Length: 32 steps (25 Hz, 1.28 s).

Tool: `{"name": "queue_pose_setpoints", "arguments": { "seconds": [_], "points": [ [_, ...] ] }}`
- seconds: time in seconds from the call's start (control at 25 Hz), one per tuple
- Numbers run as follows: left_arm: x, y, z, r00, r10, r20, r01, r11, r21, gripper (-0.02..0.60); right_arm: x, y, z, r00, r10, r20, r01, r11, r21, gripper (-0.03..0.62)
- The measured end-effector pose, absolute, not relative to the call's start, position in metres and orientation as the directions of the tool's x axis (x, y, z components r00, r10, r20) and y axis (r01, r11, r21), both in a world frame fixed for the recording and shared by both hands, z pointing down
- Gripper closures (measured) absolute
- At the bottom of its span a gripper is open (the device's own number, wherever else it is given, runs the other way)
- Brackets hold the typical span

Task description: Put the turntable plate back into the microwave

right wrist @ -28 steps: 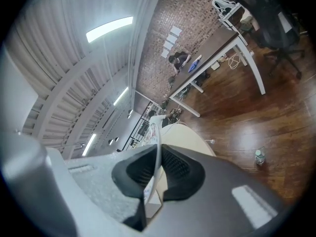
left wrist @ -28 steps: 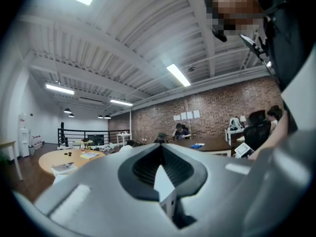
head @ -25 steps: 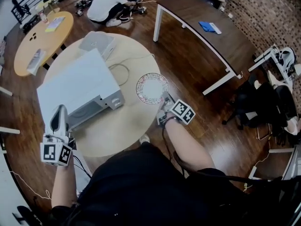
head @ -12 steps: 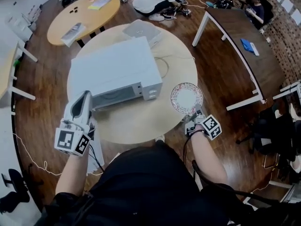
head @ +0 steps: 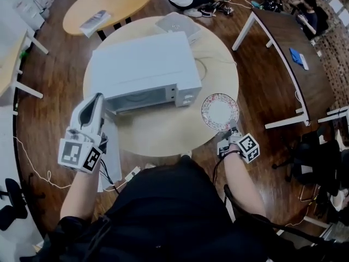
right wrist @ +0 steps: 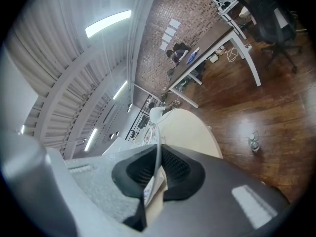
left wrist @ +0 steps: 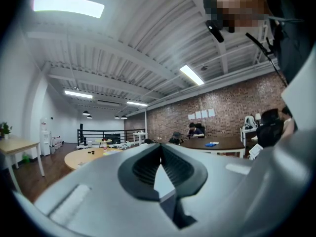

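Observation:
The white microwave [head: 144, 70] stands on the round pale table [head: 163, 138], its front with the window facing me and the door closed. The turntable plate [head: 220, 111], round with a patterned rim, hangs over the table's right side, just right of the microwave's control panel. My right gripper [head: 230, 129] is shut on the plate's near rim; in the right gripper view the plate [right wrist: 158, 144] runs edge-on between the pads. My left gripper [head: 98, 98] is shut on nothing, its tip by the microwave's front left corner. The left gripper view shows its jaws [left wrist: 159, 152] together.
A laptop [head: 177, 23] lies on the table behind the microwave. An orange round table [head: 109, 1] stands at the back left and a long brown desk [head: 289, 42] at the right. A person crouches on the floor beyond. Office chairs [head: 322, 152] are at the right, with cables and a power strip [head: 132, 173] below.
The head view has swung, so the microwave now sits nearer the middle. My left gripper has come up to the microwave's front left corner. The plate stays in my right gripper, drifting slightly.

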<state>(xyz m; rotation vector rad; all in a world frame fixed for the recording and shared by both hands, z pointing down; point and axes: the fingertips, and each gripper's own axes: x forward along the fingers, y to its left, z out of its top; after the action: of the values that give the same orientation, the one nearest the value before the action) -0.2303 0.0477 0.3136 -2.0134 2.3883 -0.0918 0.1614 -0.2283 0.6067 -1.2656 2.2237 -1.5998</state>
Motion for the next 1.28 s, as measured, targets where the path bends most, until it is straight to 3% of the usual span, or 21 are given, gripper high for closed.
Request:
{"name": "queue_pose_setpoints", "arguments": {
  "seconds": [1.28],
  "points": [
    [-0.227,0.11,0.311,-0.174,-0.984,-0.031,-0.984,0.175,-0.04,0.577,0.108,-0.16,0.603,-0.718,-0.603,0.348,-0.522,0.134,-0.843,0.576]
  ]
}}
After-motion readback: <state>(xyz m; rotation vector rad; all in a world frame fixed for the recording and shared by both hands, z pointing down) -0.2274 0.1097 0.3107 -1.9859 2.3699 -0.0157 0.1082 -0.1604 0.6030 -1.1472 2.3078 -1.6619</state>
